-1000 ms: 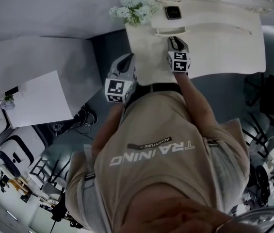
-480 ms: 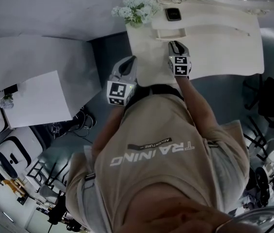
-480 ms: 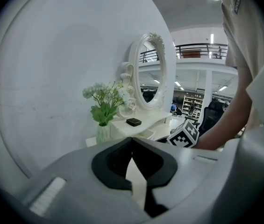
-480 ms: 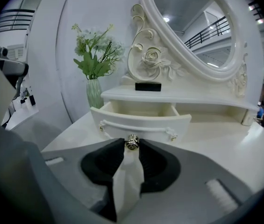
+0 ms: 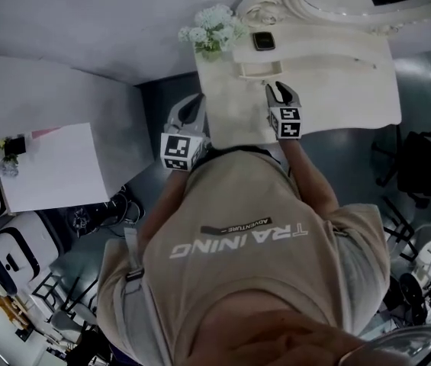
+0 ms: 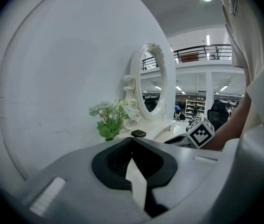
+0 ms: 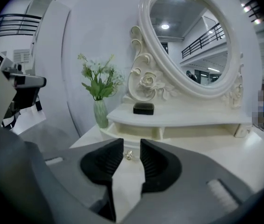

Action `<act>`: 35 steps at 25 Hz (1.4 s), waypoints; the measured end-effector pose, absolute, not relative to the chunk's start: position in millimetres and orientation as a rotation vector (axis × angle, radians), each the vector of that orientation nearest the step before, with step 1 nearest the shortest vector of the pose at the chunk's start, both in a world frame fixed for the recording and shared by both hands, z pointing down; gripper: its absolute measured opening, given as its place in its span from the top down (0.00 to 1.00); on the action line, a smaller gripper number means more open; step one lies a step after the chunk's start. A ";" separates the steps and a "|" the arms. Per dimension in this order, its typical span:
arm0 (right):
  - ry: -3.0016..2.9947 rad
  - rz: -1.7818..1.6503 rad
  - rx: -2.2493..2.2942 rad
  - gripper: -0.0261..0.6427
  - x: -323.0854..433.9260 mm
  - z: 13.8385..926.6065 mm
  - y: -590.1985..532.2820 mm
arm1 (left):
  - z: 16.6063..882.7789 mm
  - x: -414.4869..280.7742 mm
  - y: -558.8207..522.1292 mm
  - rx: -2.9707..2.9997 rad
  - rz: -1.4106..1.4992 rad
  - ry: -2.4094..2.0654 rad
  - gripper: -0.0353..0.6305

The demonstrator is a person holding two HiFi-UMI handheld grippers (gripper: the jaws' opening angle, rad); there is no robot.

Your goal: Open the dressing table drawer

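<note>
1. Just opening right gripper [image 7: 132,147]; jaws standing apart, knob [image 7: 128,156] showing in gap, untouched.
2. Facing drawer [image 7: 136,132] dead ahead, front running crosswise; right nearer.
3. Holding left gripper [image 6: 132,139] closed, empty.

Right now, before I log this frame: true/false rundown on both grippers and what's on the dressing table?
1. A small dark box sits on the shelf under the mirror. True.
2. The right gripper is clamped on the drawer knob. False: its jaws have just been opening and stand apart; the drawer knob shows in the gap, untouched.
3. In the right gripper view, the flowers stand in a vase left of the mirror. True.
4. The left gripper holds the vase. False: its jaws are together, empty.
</note>
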State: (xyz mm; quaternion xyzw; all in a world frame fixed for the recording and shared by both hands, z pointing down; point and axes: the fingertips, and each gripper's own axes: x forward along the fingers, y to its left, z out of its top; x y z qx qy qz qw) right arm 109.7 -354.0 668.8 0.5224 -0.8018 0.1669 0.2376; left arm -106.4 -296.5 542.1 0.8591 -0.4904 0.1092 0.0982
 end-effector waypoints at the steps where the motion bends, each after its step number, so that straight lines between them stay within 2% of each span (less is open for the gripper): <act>1: -2.224 0.436 1.416 0.80 108.5 656.8 -352.3 | 534.8 -108.0 -298.5 2.552 0.311 -1.463 0.94; 4: -2.326 0.389 1.358 0.81 100.5 616.4 -348.4 | 510.7 -111.8 -306.3 2.562 0.232 -1.503 0.94; 8: -2.411 0.269 1.341 0.95 90.5 565.3 -343.6 | 486.9 -109.4 -315.2 2.620 0.219 -1.488 0.94; 17: -2.562 0.152 1.351 0.95 89.3 467.9 -341.8 | 440.4 -99.9 -327.8 2.724 0.207 -1.483 0.94; 26: -2.599 -0.078 1.304 0.95 88.6 417.4 -345.4 | 410.9 -98.0 -349.0 2.777 0.226 -1.489 0.94; 35: -2.658 -0.172 1.295 0.95 83.0 378.2 -354.2 | 365.6 -106.1 -362.4 2.783 0.098 -1.522 0.94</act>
